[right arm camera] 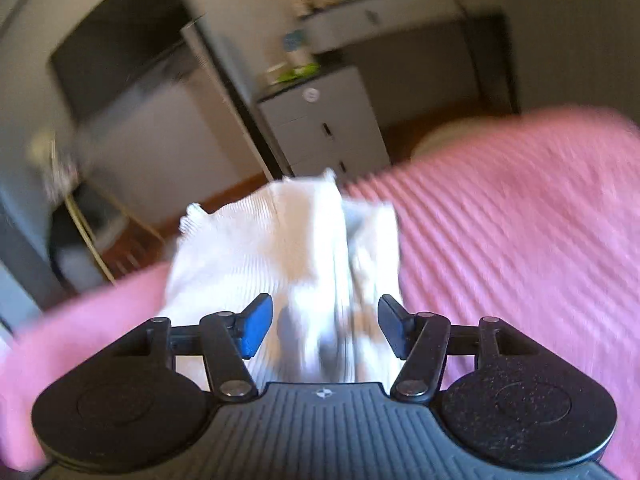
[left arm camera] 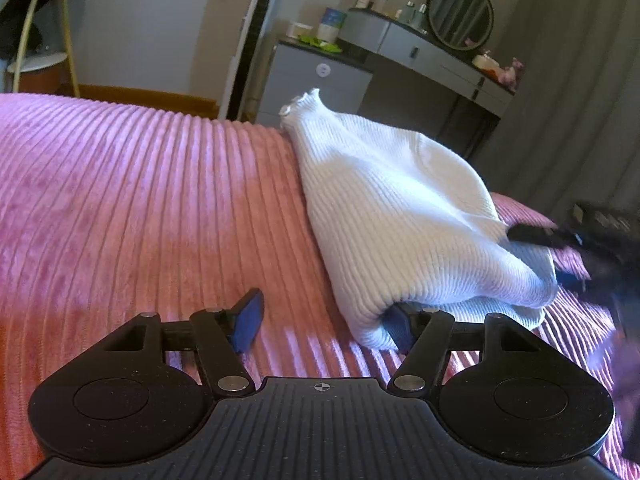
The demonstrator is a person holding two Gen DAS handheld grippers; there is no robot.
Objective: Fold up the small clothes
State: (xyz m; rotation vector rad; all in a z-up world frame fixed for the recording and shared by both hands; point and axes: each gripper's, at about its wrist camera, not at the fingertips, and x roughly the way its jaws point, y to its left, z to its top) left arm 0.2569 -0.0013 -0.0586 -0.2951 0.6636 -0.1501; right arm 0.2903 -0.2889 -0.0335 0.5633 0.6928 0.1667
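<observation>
A white ribbed knit garment (left arm camera: 392, 208) lies bunched on the pink ribbed bedspread (left arm camera: 140, 208). My left gripper (left arm camera: 326, 324) is open, low over the bed at the garment's near corner; its right finger (left arm camera: 400, 326) sits partly under the cloth fold, its left finger (left arm camera: 248, 316) over bare bedspread. The right gripper shows in the left wrist view (left arm camera: 560, 256) at the garment's right edge, blurred. In the right wrist view the right gripper (right arm camera: 324, 326) is open, and the white garment (right arm camera: 288, 240) lies between and beyond its fingers. That view is motion-blurred.
A grey drawer cabinet (left arm camera: 316, 84) and a grey dressing table with a round mirror (left arm camera: 460, 14) stand beyond the bed. A shelf stand (left arm camera: 44, 40) is at the far left. Grey curtain at the right.
</observation>
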